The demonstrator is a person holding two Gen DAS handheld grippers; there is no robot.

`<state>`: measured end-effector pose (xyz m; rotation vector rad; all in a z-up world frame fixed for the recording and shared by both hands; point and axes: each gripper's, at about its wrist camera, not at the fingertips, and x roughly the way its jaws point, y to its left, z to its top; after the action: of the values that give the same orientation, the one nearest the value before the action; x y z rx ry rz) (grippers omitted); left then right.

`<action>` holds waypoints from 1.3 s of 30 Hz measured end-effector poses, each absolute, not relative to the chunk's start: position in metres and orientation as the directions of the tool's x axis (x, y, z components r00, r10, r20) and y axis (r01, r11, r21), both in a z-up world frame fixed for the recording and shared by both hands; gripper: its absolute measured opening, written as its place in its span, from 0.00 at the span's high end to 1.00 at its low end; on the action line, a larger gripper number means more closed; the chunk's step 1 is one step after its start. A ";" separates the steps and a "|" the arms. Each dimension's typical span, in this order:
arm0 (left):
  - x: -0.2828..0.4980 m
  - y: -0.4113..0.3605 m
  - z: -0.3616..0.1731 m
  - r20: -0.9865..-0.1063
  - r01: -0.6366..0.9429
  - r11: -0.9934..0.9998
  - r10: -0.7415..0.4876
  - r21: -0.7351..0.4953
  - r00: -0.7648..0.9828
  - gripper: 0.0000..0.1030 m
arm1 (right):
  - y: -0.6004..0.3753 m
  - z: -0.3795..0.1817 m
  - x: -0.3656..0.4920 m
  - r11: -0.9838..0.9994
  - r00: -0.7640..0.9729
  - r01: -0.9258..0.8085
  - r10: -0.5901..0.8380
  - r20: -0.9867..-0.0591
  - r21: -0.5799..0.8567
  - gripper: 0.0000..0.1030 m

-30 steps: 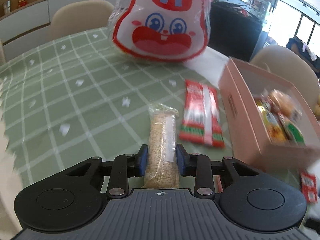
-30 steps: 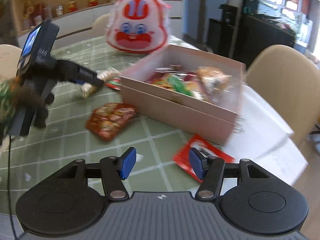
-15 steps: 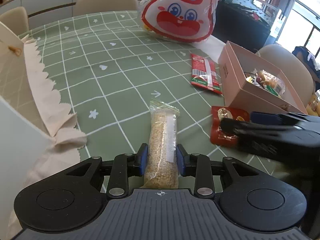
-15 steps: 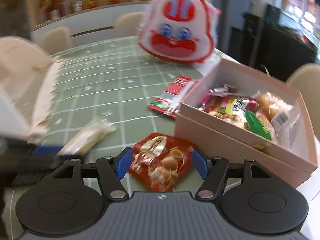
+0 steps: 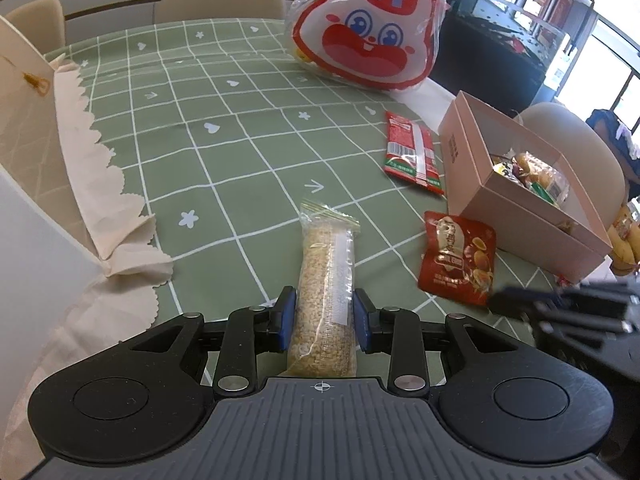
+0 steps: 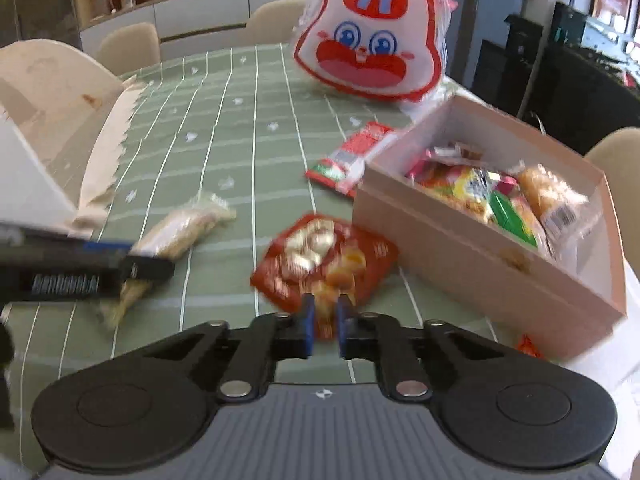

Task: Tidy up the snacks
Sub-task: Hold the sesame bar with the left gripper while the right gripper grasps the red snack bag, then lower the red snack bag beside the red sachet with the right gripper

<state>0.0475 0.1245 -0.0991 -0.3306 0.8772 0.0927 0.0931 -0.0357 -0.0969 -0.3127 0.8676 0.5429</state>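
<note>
My left gripper (image 5: 325, 312) is shut on a clear packet of a pale grain bar (image 5: 326, 264), which points away over the green checked tablecloth. In the right wrist view the same bar (image 6: 188, 228) shows at the left, sticking out of the blurred left gripper (image 6: 100, 264). My right gripper (image 6: 323, 320) is shut on the near edge of a red snack packet (image 6: 324, 256) that lies on the cloth beside the pink box (image 6: 460, 256). In the left wrist view that red packet (image 5: 458, 258) lies right of the bar, with the right gripper (image 5: 560, 308) behind its near corner.
The pink box (image 5: 516, 216) holds several wrapped snacks. A red, white and green packet (image 5: 412, 152) lies beyond it. A big rabbit-face bag (image 5: 368, 36) stands at the far edge. A white box with scalloped beige paper (image 5: 40, 184) stands at the left. Beige chairs ring the table.
The right gripper's jaws went from wide apart to pinched on the red packet's near edge. The left gripper carried the bar away from the pink box toward the white box, then held still.
</note>
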 end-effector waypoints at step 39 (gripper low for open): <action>0.045 0.105 -0.099 -0.778 -0.164 0.954 -0.099 -0.252 0.620 0.66 | -0.046 -0.092 0.095 0.845 0.546 -0.533 0.303 -0.781 -0.045 0.64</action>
<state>0.0452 0.1051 -0.0989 -0.3137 0.9055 0.0376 0.0945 -0.0463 -0.0918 -0.2924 0.8608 0.5036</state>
